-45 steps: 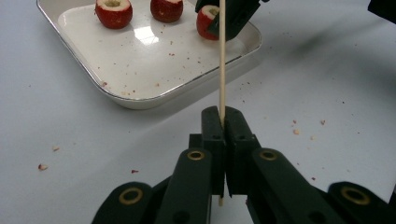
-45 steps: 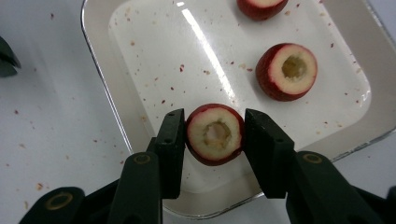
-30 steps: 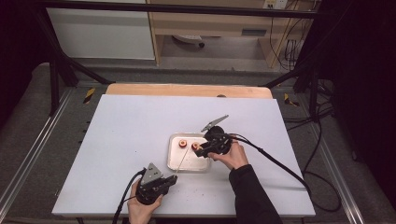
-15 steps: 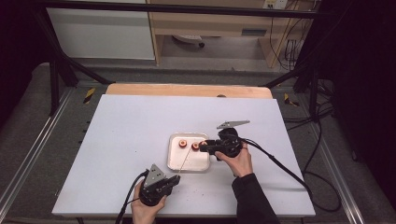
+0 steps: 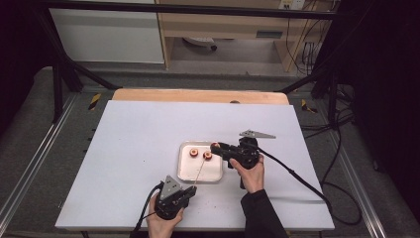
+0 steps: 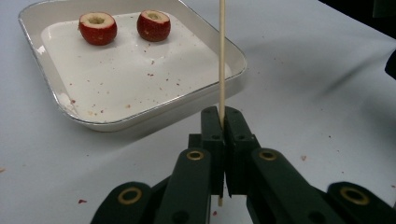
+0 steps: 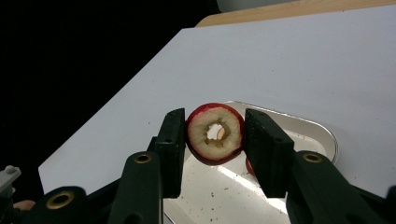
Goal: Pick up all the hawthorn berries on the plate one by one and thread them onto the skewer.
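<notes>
A white tray [image 5: 184,171] in the middle of the table holds two cored red fruit pieces [image 5: 194,153] [image 6: 97,27], side by side at its far end. My right gripper [image 5: 216,148] [image 7: 214,135] is at the tray's right edge, shut on a third cored red fruit piece [image 7: 215,133] just above the tray; its hollow centre faces the camera. At the table's front edge my left gripper [image 5: 189,189] [image 6: 222,122] is shut on a thin wooden skewer [image 6: 222,56]. The skewer [image 5: 198,172] points out over the tray's near right corner.
Red crumbs lie scattered in the tray [image 6: 140,116] and on the white table [image 5: 138,134]. A wooden board [image 5: 198,95] borders the table's far edge. The right gripper's cable [image 5: 297,178] trails off to the right across the table.
My right hand has drawn back to the right, away from the tray's middle, with the fruit piece in its jaws. The left gripper and skewer have stayed put.
</notes>
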A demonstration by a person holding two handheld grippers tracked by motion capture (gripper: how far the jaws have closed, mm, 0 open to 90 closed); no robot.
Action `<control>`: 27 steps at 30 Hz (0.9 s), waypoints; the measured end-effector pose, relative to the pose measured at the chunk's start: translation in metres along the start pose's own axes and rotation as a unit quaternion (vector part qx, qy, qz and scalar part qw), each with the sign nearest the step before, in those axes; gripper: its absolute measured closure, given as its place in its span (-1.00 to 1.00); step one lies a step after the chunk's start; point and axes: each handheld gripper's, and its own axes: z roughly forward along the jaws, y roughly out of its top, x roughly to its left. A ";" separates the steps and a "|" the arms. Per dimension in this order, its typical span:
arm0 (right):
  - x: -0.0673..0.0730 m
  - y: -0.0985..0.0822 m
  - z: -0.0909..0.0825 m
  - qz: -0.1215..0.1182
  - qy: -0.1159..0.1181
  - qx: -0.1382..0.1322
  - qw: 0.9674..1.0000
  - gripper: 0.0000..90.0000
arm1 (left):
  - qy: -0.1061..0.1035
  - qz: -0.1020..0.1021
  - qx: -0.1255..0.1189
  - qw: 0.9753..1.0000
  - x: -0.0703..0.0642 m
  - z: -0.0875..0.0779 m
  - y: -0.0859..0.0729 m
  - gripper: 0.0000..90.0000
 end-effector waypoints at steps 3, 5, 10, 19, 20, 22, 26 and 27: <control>0.001 -0.002 0.001 0.004 -0.002 -0.016 1.000 0.34 | 0.002 -0.002 0.001 1.000 -0.002 0.002 0.001 0.95; 0.003 -0.002 0.002 0.008 -0.002 -0.029 1.000 0.34 | 0.000 -0.005 0.001 1.000 -0.003 0.003 0.001 0.96; 0.005 -0.003 0.003 0.017 -0.001 -0.059 0.998 0.34 | 0.001 -0.015 -0.003 1.000 -0.005 0.006 0.003 0.96; 0.008 -0.007 0.006 0.026 0.010 -0.095 0.995 0.34 | 0.006 -0.034 -0.006 0.999 -0.008 0.013 0.009 0.96; 0.009 -0.008 0.006 0.028 0.011 -0.098 0.995 0.34 | 0.006 -0.036 -0.008 0.999 -0.009 0.014 0.010 0.96; 0.009 -0.008 0.006 0.029 0.011 -0.104 0.994 0.34 | 0.004 -0.040 -0.009 0.999 -0.009 0.015 0.012 0.96; 0.008 -0.009 0.004 0.032 0.012 -0.117 0.993 0.34 | 0.004 -0.046 -0.010 0.999 -0.010 0.017 0.015 0.96; 0.008 -0.009 0.004 0.035 0.012 -0.120 0.992 0.34 | 0.005 -0.048 -0.010 0.999 -0.010 0.018 0.015 0.96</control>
